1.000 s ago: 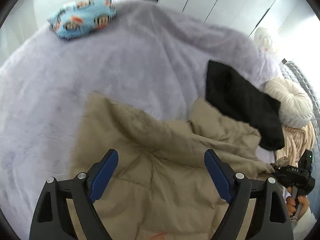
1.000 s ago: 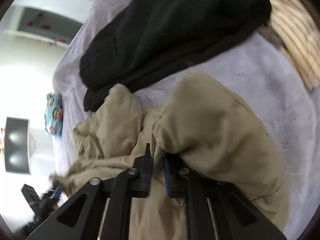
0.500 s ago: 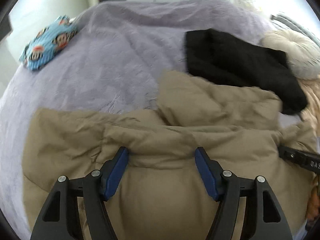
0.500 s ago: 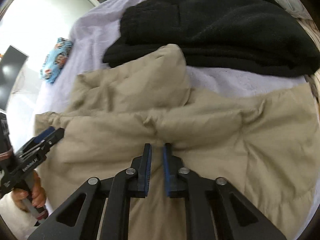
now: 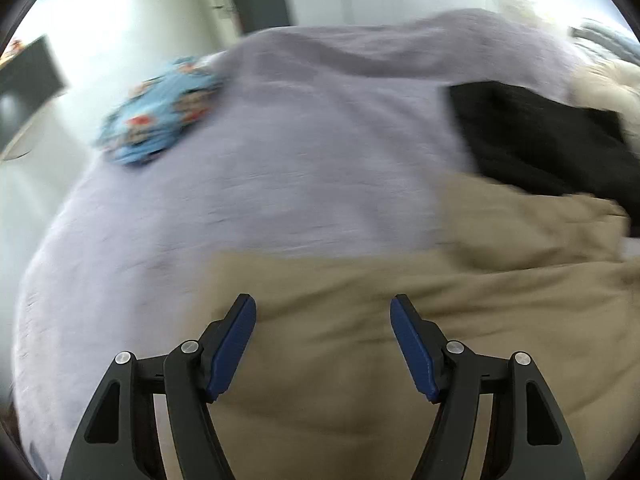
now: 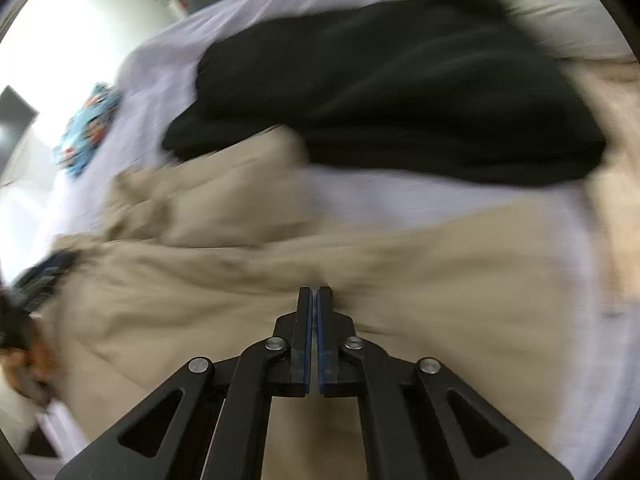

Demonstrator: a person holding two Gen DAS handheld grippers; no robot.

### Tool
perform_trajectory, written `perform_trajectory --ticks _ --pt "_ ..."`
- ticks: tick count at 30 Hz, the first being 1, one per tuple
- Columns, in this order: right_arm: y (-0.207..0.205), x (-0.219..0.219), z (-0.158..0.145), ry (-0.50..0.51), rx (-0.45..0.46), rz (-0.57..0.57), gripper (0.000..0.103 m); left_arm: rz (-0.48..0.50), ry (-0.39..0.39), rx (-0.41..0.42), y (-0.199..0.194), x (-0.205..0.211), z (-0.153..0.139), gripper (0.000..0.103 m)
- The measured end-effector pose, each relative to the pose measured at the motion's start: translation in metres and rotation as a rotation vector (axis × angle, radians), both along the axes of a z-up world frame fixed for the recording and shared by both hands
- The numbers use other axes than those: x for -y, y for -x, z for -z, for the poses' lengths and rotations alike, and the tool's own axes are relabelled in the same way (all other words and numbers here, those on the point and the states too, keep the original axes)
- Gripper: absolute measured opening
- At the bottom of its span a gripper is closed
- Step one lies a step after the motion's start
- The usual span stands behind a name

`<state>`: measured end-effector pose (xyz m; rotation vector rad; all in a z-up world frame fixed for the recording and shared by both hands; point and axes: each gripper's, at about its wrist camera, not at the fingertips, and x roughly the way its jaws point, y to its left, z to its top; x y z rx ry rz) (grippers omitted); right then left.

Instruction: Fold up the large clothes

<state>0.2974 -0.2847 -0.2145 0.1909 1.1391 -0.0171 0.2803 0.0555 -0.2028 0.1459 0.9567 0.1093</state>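
Left tongs (image 5: 323, 308) gape over tan jacket (image 5: 360, 340); right tongs (image 6: 314, 294) pinched closed; black garment (image 6: 400, 80) beside.

Tan quilted padded garment (image 5: 400, 344): one, spread across the bed
Black fleecy garment (image 6: 400, 80): one, lying past the tan one
Blue patterned fabric bundle (image 5: 160, 120): one, near the far edge of the bed
Lilac plush bed cover (image 5: 300, 140): one, under all the clothes
Cream fluffy cushions (image 5: 600, 84): at least one at the right edge; blur hides any exact count
Black two-finger grippers with blue pads: two, the left gripper (image 5: 323, 344) and the right gripper (image 6: 314, 312)
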Motion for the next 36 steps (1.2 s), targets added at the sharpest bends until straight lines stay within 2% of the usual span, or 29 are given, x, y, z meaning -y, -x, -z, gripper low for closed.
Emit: perform_trajectory --ticks 1,2,4,5,9,11,13,15,17,20,23,24,25,30,32,34,36 --pt "0.006 0.021 0.006 -0.011 -0.009 0.049 0.002 -0.043 -0.011 -0.021 -0.001 -0.017 0.009 0.076" --pt "0.009 0.036 0.015 -0.044 -0.029 0.082 0.001 -0.089 0.017 -0.055 -0.003 -0.035 0.021 0.090" --pt "0.010 0.059 0.040 -0.171 -0.067 0.142 0.000 -0.141 0.138 -0.095 -0.010 -0.055 0.042 0.093" --pt "0.009 0.063 0.046 -0.189 -0.070 0.154 0.000 -0.152 0.167 -0.107 -0.014 -0.056 0.049 0.093" --pt "-0.007 0.054 0.061 -0.103 -0.063 0.131 0.000 -0.154 0.131 -0.100 -0.024 -0.040 0.065 0.099" --pt "-0.014 0.052 0.063 -0.073 -0.068 0.126 0.000 -0.174 0.144 -0.119 -0.031 -0.042 0.070 0.103" --pt "-0.018 0.052 0.062 -0.086 -0.080 0.140 0.000 -0.187 0.178 -0.137 -0.036 -0.049 0.067 0.103" --pt "-0.019 0.056 0.055 -0.107 -0.098 0.174 0.000 -0.202 0.172 -0.152 -0.030 -0.052 0.059 0.103" --pt "-0.014 0.058 0.041 -0.128 -0.102 0.213 0.004 -0.210 0.144 -0.132 -0.019 -0.052 0.039 0.103" --pt "0.008 0.058 0.017 -0.151 -0.081 0.230 0.007 -0.165 0.136 -0.102 0.009 -0.052 0.009 0.103" --pt "0.037 0.054 -0.004 -0.163 -0.052 0.233 0.029 -0.129 0.134 -0.101 0.040 -0.049 -0.012 0.103" --pt "0.046 0.054 -0.010 -0.175 -0.042 0.235 0.041 -0.124 0.144 -0.108 0.049 -0.050 -0.017 0.103" --pt "0.057 0.051 -0.016 -0.183 -0.034 0.239 0.048 -0.121 0.162 -0.117 0.061 -0.051 -0.020 0.103" --pt "0.117 0.035 -0.031 -0.241 -0.065 0.235 0.050 -0.156 0.264 -0.165 0.120 -0.055 -0.024 0.103" --pt "0.144 0.030 -0.031 -0.256 -0.075 0.237 0.054 -0.171 0.326 -0.189 0.141 -0.056 -0.021 0.103" --pt "0.171 0.026 -0.028 -0.280 -0.092 0.248 0.064 -0.178 0.389 -0.212 0.158 -0.056 -0.016 0.103" --pt "0.189 0.022 -0.022 -0.321 -0.107 0.259 0.065 -0.187 0.435 -0.234 0.172 -0.055 -0.009 0.103"
